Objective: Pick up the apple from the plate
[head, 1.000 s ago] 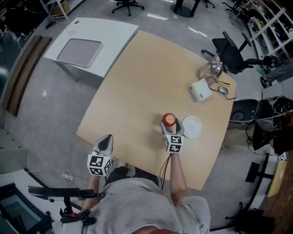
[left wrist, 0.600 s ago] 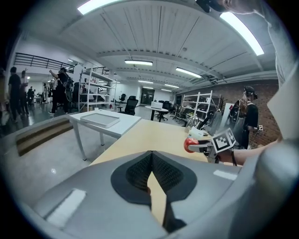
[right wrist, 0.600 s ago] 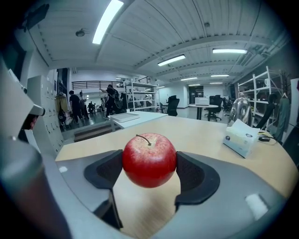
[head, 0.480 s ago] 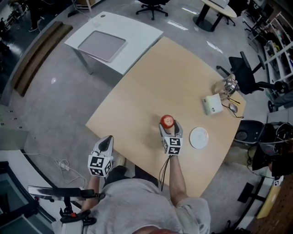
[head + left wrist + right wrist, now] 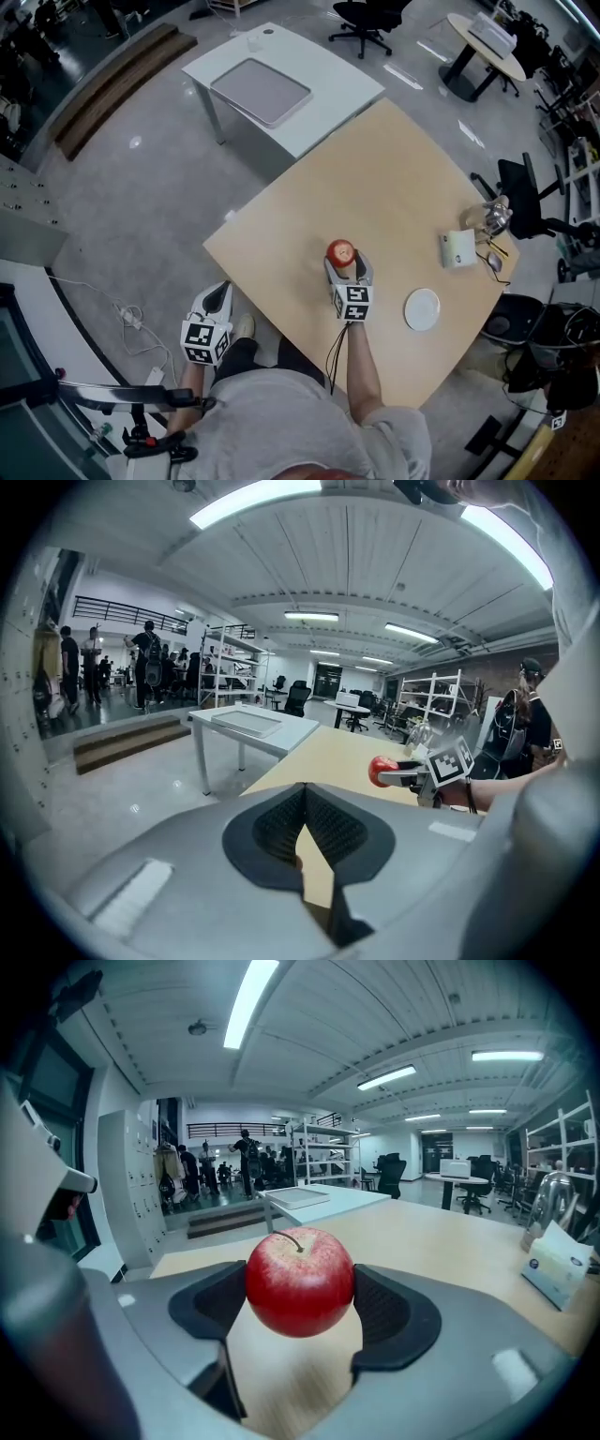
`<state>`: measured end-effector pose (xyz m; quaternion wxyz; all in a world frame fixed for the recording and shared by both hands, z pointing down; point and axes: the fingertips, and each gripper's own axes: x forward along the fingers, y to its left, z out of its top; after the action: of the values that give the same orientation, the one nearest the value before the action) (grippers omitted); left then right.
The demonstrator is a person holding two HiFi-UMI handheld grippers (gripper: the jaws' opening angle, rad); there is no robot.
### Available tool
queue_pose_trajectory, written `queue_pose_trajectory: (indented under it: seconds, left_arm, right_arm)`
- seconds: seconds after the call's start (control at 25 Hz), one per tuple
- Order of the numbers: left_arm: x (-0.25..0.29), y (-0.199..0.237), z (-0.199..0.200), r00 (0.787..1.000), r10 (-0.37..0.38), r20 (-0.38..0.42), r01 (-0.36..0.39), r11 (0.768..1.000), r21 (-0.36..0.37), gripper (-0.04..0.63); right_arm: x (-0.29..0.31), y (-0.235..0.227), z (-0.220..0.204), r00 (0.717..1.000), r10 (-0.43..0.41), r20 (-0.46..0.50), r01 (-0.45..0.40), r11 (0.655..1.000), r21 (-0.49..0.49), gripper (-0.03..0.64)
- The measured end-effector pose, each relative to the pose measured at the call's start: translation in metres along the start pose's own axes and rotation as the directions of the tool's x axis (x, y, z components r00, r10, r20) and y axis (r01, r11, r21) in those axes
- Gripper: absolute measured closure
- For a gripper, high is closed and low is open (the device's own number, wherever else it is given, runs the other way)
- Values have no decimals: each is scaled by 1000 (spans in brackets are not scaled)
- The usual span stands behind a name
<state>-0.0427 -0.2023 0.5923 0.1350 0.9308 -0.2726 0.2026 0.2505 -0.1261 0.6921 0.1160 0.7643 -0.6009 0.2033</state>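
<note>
Apple-and-jaw contact is the relation that matters here: the glossy red round apple [image 5: 300, 1281] sits squarely between the two dark ribbed pads [image 5: 389, 1309] of the right gripper [image 5: 347, 270], one pad pressed to each flank at the fruit's widest part, its stem upright and tipped slightly away from the camera. The jaws stand wide only because the fruit fills them. Being round, the apple has no long axis to favour, and the grip looks centred, with bare wood visible beneath it, so I judge it is lifted clear. Measured from the small white round plate [image 5: 422, 308], the apple hangs well apart to the left in the head view, over the light wooden table [image 5: 375, 187]; the plate itself lies bare, nearer the table's right edge. By that reading the pick-up is done, and what remains is to keep the squeeze steady so the smooth skin does not slip. The left gripper [image 5: 217, 298] is farther still from the plate, beyond the table's near-left edge and over the grey floor, its jaws closed together on nothing, so the right hand is the only one concerned with the fruit.
</note>
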Motion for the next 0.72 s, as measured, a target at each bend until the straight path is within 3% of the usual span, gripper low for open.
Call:
queue_pose_trajectory:
  seconds: [0.72]
  left_arm:
    - [-79,100,-13,979,203,26,-198,972,-126,575]
  right_arm:
    - [66,154,40,966,256,-34,-258,958,-128,252]
